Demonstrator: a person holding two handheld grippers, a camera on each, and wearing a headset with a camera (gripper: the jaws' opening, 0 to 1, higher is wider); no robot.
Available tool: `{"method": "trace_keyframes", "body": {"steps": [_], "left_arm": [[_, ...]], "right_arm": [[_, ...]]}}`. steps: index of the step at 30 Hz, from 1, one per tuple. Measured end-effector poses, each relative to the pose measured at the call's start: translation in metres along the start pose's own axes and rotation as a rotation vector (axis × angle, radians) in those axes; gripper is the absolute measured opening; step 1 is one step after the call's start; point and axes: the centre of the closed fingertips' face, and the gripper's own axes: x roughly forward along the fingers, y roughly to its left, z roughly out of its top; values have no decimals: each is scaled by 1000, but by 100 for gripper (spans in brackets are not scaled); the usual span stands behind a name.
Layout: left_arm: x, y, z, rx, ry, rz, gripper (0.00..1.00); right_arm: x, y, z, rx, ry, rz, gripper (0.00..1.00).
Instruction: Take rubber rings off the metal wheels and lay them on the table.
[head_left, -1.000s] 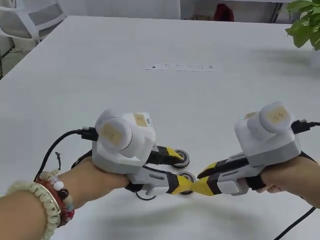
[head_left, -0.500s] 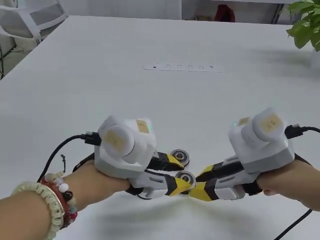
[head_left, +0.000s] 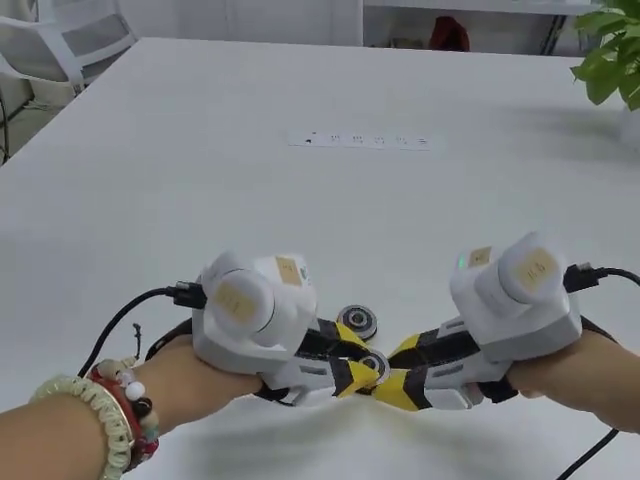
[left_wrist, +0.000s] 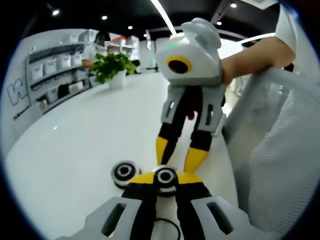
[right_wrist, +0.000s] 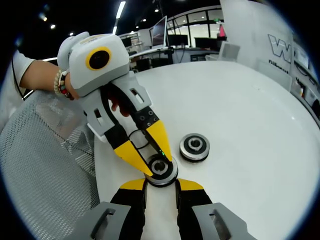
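- Head view: I hold both grippers low over the white table (head_left: 200, 150), tips pointed at each other, with my left gripper (head_left: 356, 352) coming in from the left and my right gripper (head_left: 392, 370) from the right.
- One metal wheel (head_left: 373, 362) sits at the meeting point of the two sets of yellow tips.
- Left gripper view: my left jaws are closed in on this wheel, one yellow tip pressed against each side of it, so the wheel is pinched between them.
- Right gripper view: my right jaws stand about a wheel's width apart, flanking the near edge of the same wheel. I cannot tell whether they press on it or only bracket it.
- In that same view the left gripper's tips come down from the upper left onto the wheel's far rim.
- A second wheel (head_left: 357, 322) lies flat on the table just beside the held one, apart from both grippers.
- Its dark outer band (right_wrist: 194, 157) is in place around the silver hub. The held wheel shows a dark rim too.
- Whether the held wheel rests on the table or is lifted clear, I cannot tell.
- Farther back on the table lies a white power strip (head_left: 365, 139), with a green plant (head_left: 610, 50) at the far right corner.
- Bead bracelets (head_left: 110, 400) are on my left wrist.
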Motion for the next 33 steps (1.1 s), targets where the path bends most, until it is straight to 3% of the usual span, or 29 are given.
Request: {"method": "trace_keyframes", "body": {"steps": [16, 17, 18, 19, 21, 26, 33], "left_arm": [[0, 2, 1, -15, -32, 6, 14], [0, 2, 1, -15, -34, 7, 14], [0, 2, 1, -15, -37, 10, 14], [0, 3, 1, -17, -40, 8, 14], [0, 3, 1, -19, -43, 10, 14], [0, 3, 1, -20, -44, 14, 14], [0, 4, 0, -14, -46, 17, 14]], "right_arm": [[-2, 0, -2, -34, 12, -3, 16], [-3, -1, -3, -49, 22, -7, 14], [-4, -2, -7, -70, 46, -14, 5], [-4, -5, -6, -67, 35, -33, 1], [-3, -6, -6, -38, 35, -24, 1], [-2, -6, -6, -44, 38, -28, 1], [-1, -10, -6, 72, 41, -36, 0]]}}
